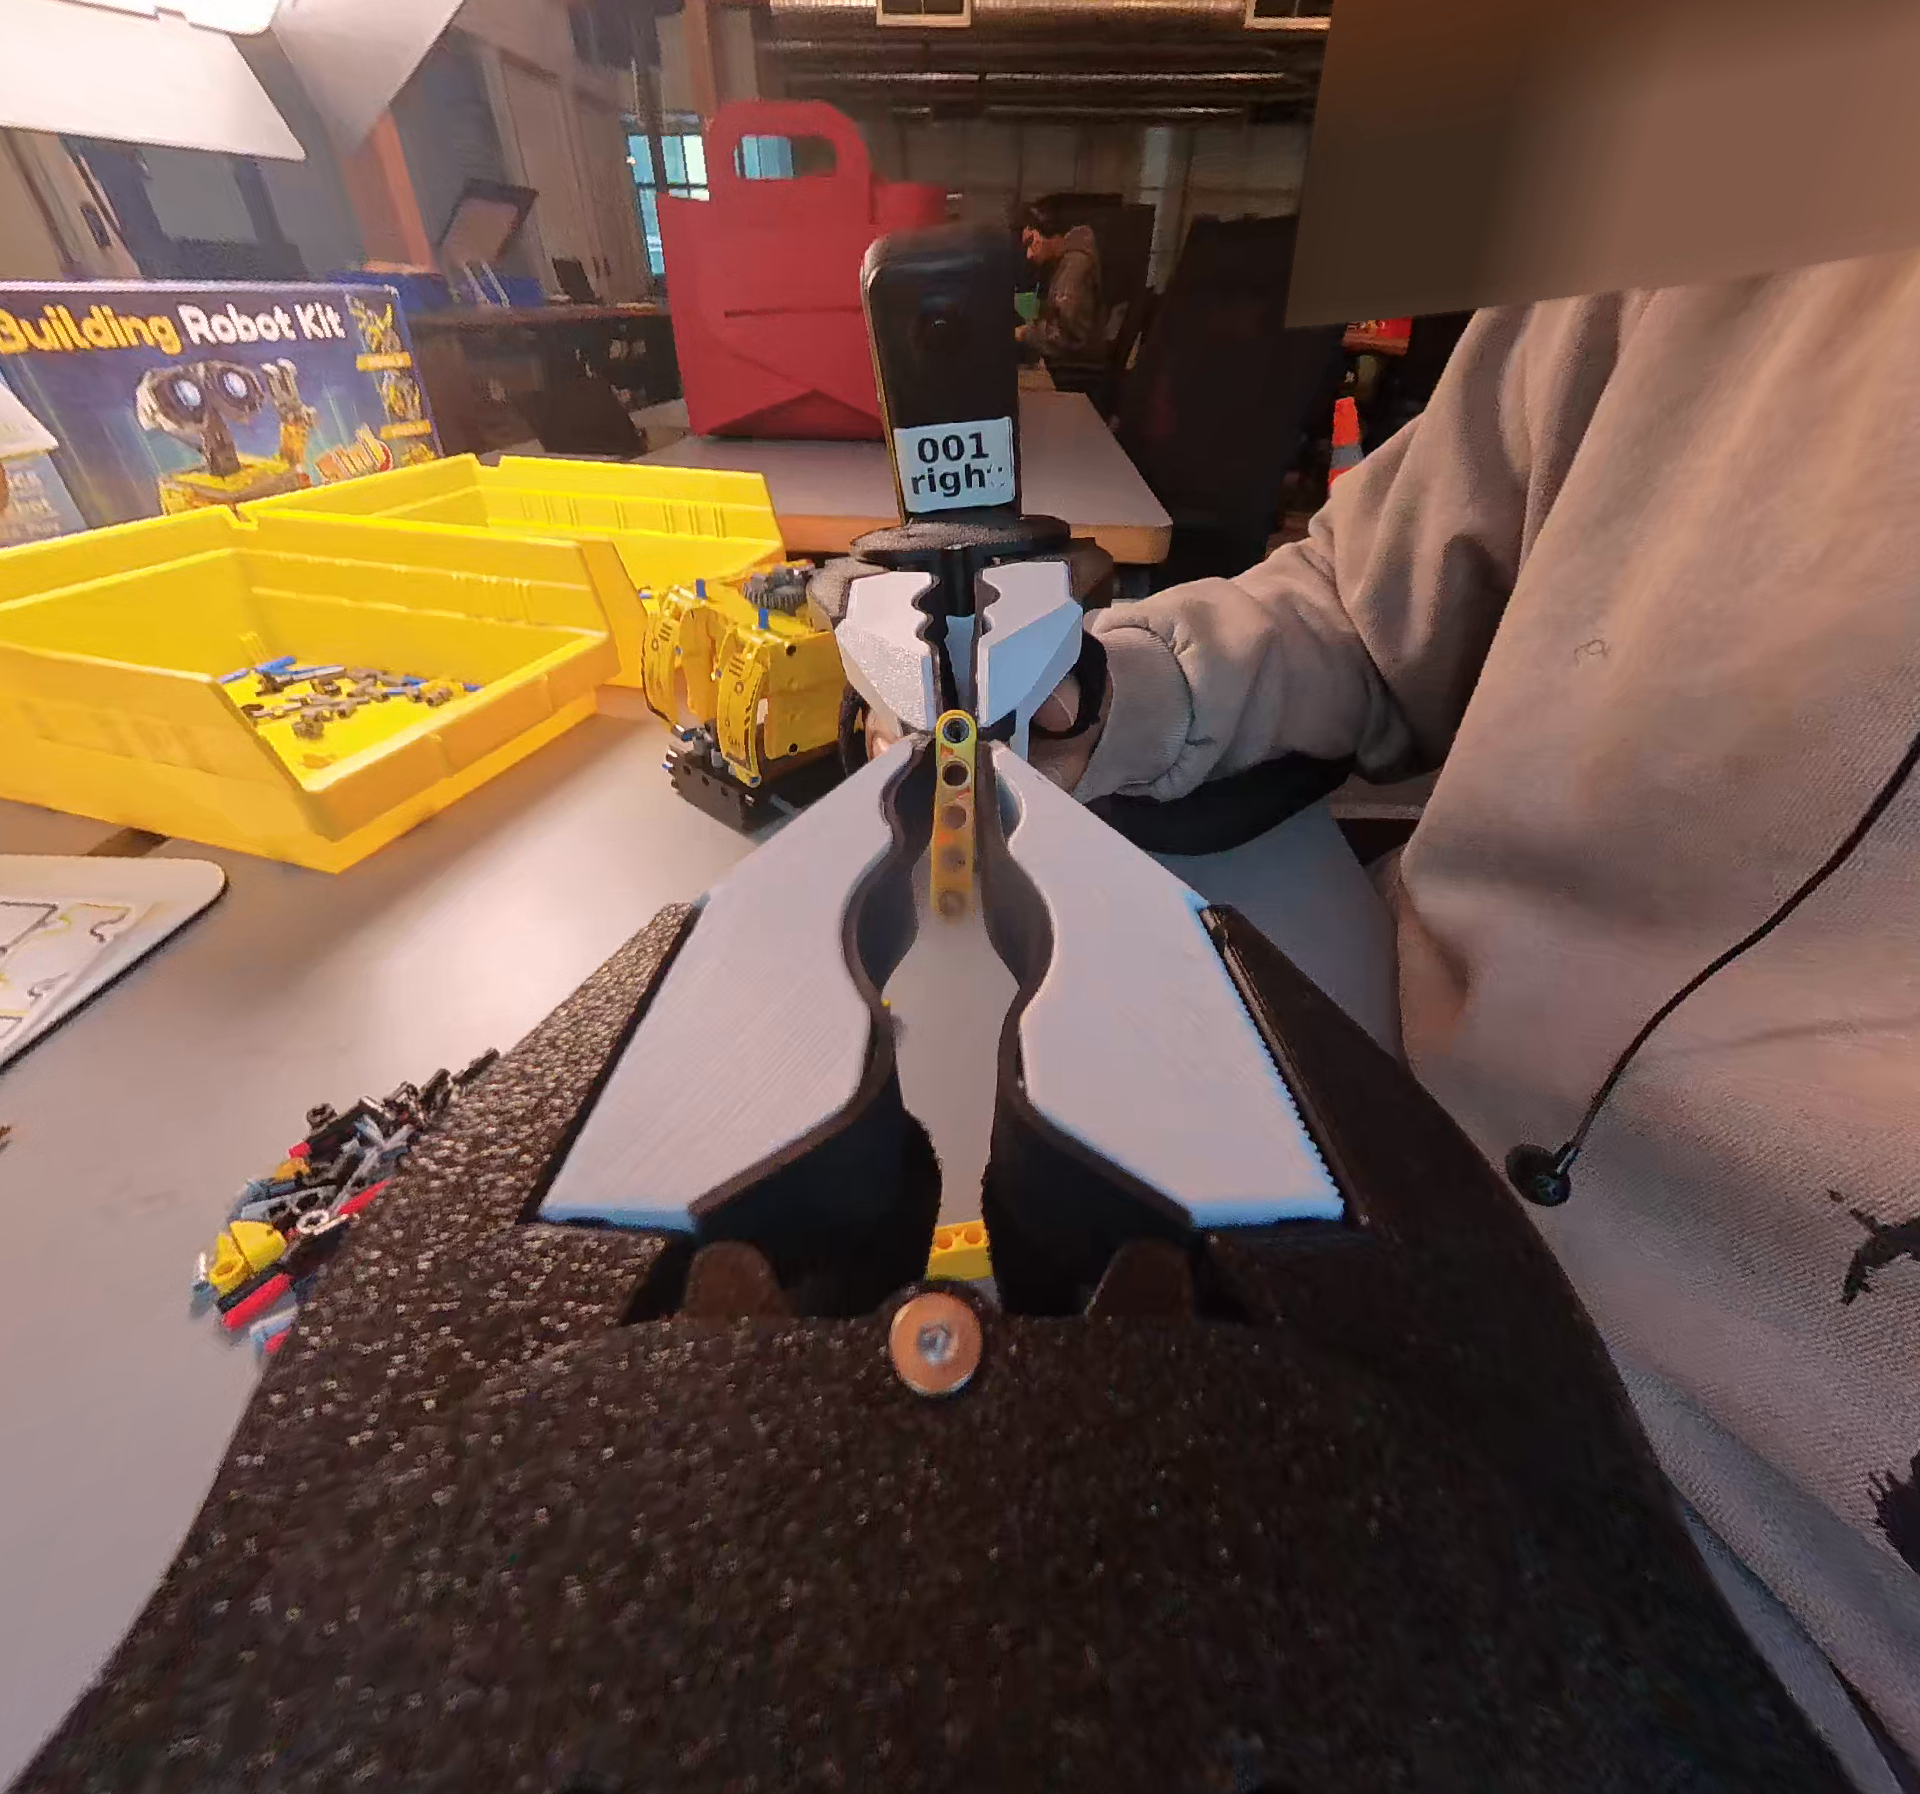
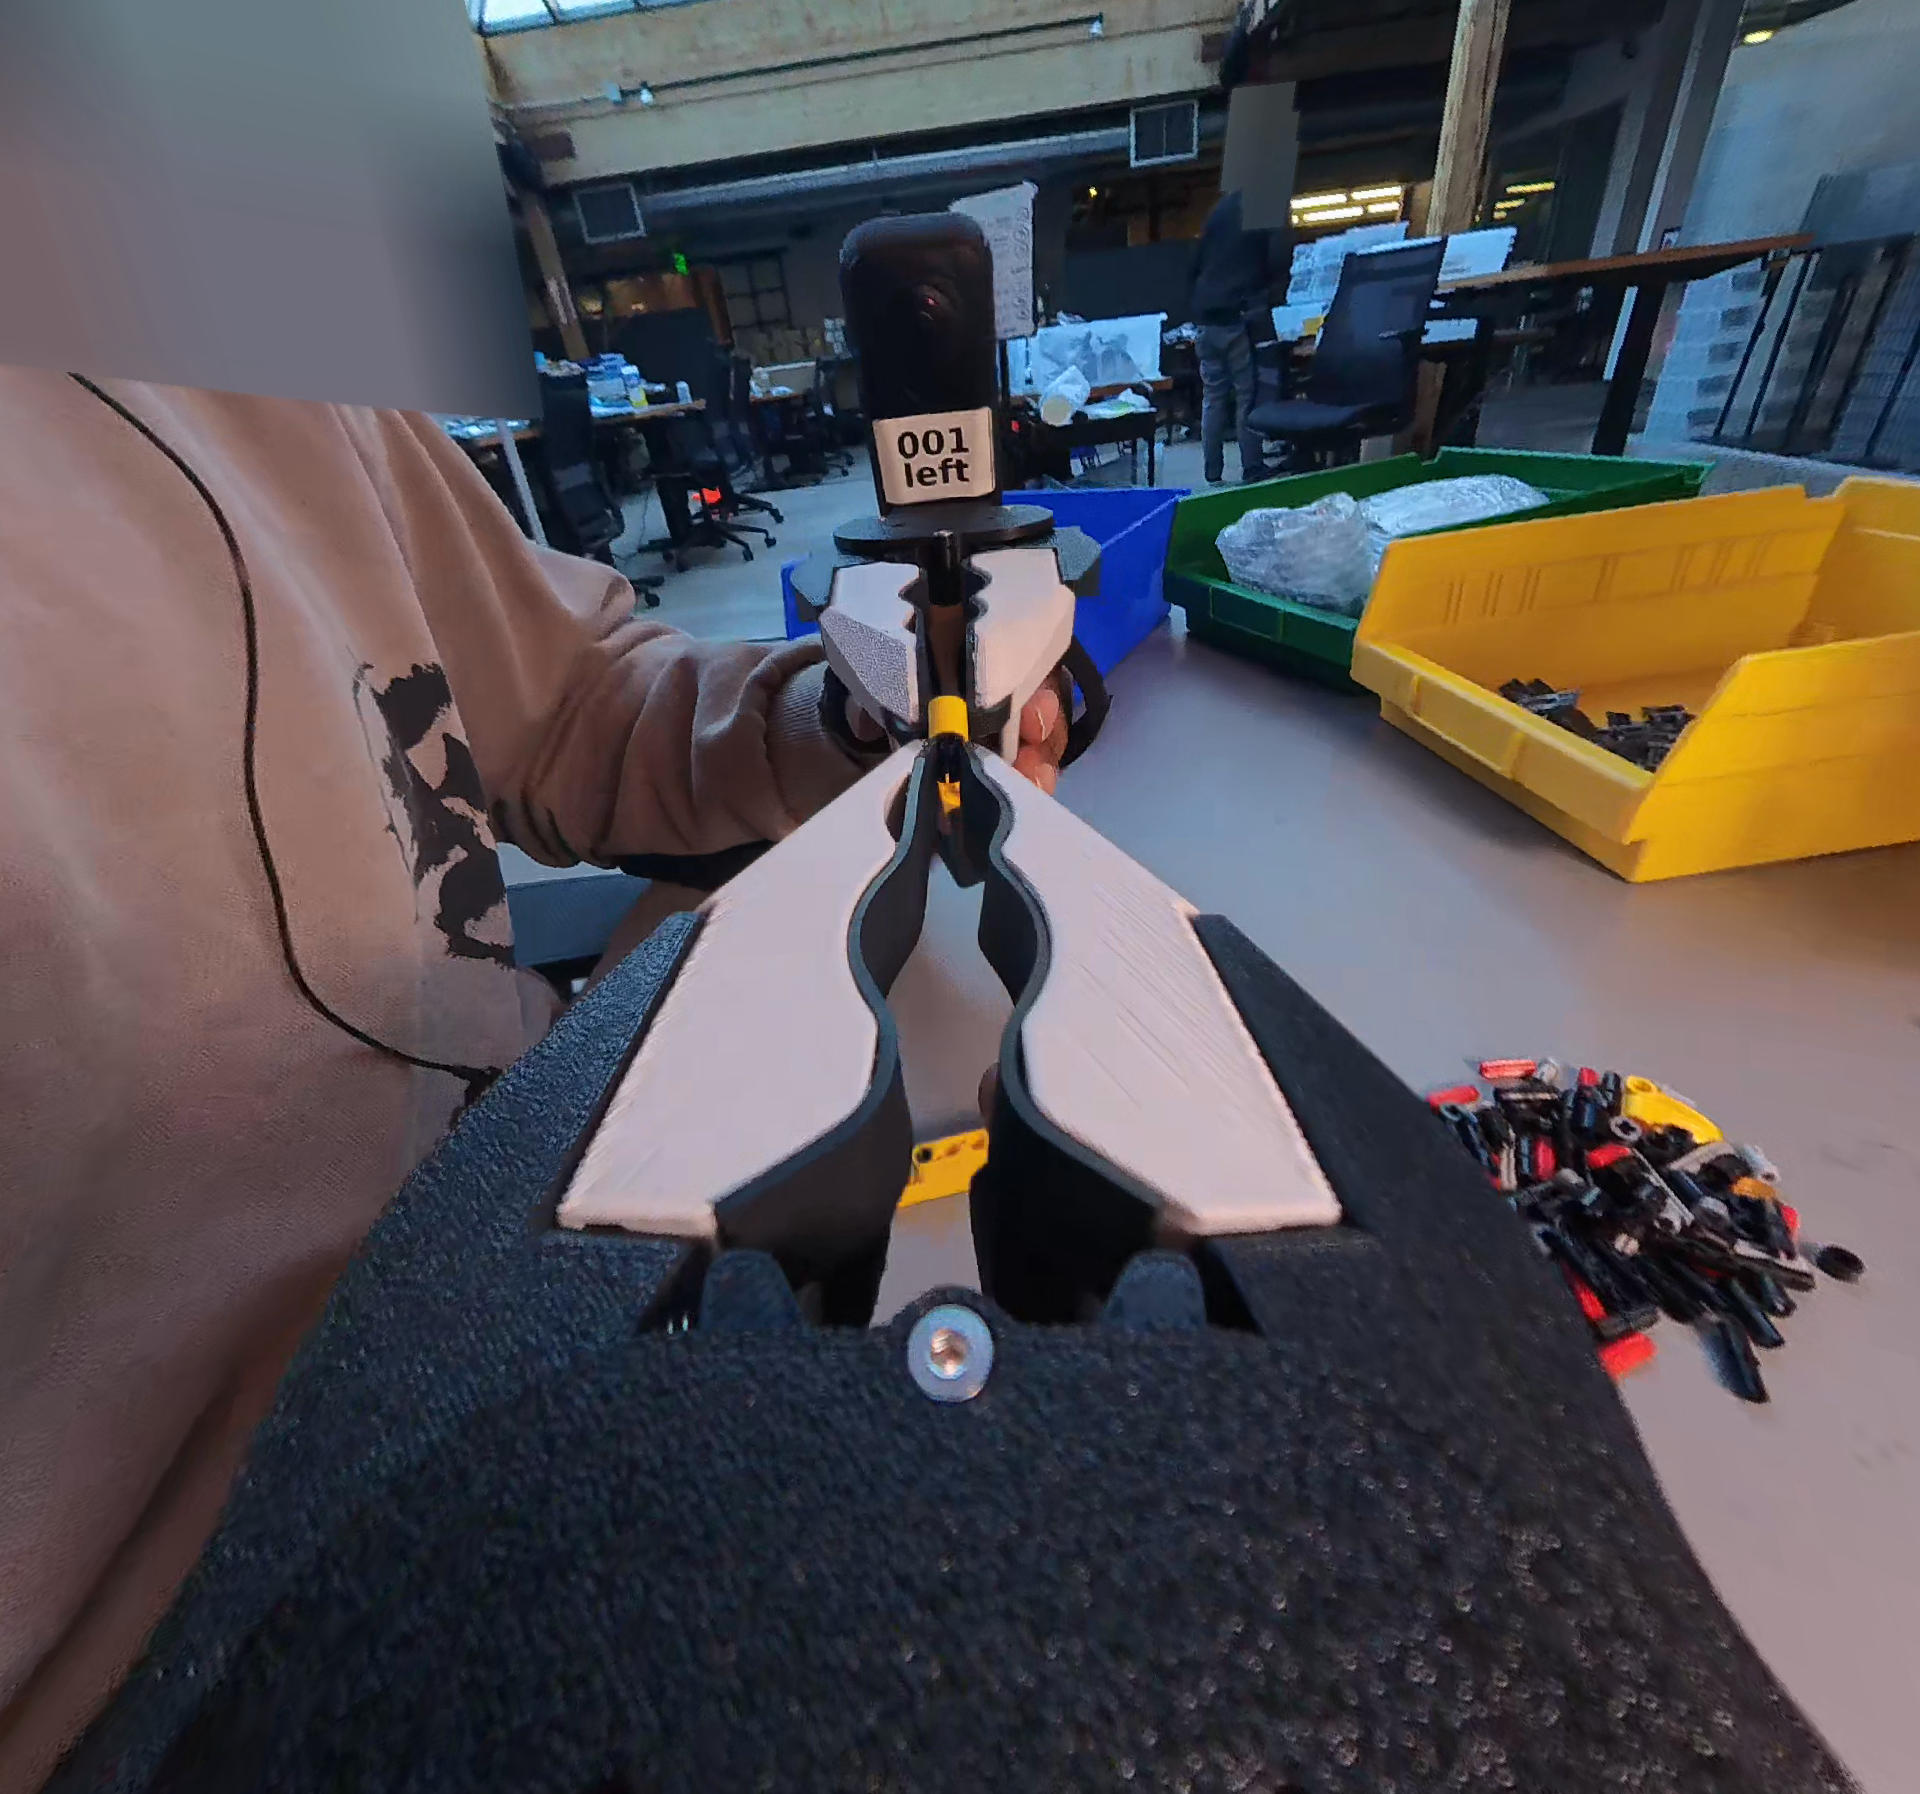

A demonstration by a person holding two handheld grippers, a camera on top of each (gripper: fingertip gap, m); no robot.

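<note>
You are holding the two tongs tip to tip above the grey counter (image 1: 499,934). Your left tongs (image 1: 954,757) are clamping a yellow perforated beam (image 1: 953,814). Your right tongs (image 2: 943,773) are closing on a small yellow-and-black piece (image 2: 945,788) at that beam's end. Each camera is wearing a white printed label (image 1: 953,462). A printed kit box (image 1: 208,394) is standing behind the yellow bins (image 1: 312,664), and loose parts (image 2: 1631,1194) are lying on the counter.

Left wrist view: bins (image 1: 312,664) on desk (image 1: 436,965) at 10 o'clock; box (image 1: 208,394) behind them; loose parts pile (image 1: 312,1194) at 8 o'clock; partly built model (image 1: 738,695) at 11 o'clock, beside bins.
</note>
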